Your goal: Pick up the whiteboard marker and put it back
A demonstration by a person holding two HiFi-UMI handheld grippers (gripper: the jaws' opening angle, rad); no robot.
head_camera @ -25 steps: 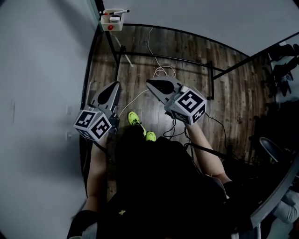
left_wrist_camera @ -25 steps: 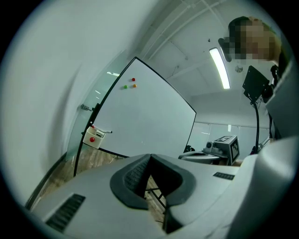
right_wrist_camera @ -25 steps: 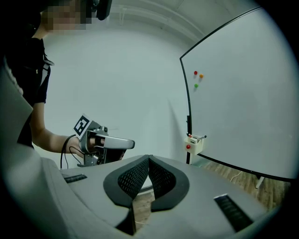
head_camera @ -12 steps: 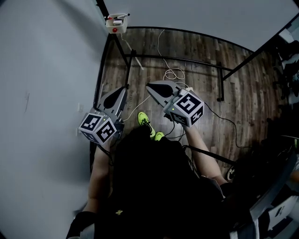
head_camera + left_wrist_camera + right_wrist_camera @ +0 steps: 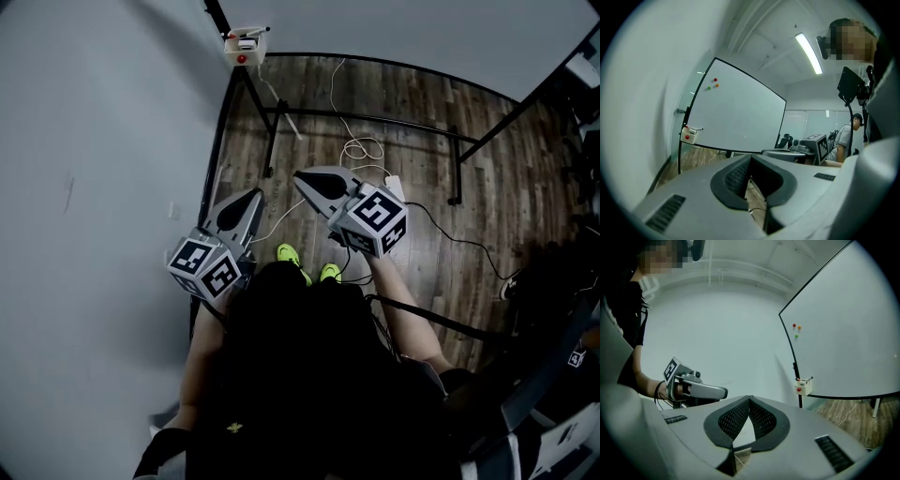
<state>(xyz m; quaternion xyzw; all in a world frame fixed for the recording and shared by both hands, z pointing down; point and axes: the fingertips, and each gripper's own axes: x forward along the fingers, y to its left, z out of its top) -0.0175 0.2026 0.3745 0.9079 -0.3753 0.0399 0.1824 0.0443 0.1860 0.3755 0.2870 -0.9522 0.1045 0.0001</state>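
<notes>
The person's green shoes [image 5: 289, 251] have stepped side by side. The left hand-held gripper [image 5: 255, 193] and right hand-held gripper [image 5: 299, 175], both closed and empty, are held above the wooden floor [image 5: 422, 94]. The marker [image 5: 253, 32] lies on a small tray [image 5: 240, 50] at the corner of the whiteboard [image 5: 740, 117], well apart from both.

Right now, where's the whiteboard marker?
Head view, top left of centre: the whiteboard marker lies on the small white holder at the whiteboard's lower left corner.

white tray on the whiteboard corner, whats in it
A marker lies across the top of the white tray, and a red round thing sits on its front. Anything deeper inside is hidden.
</notes>
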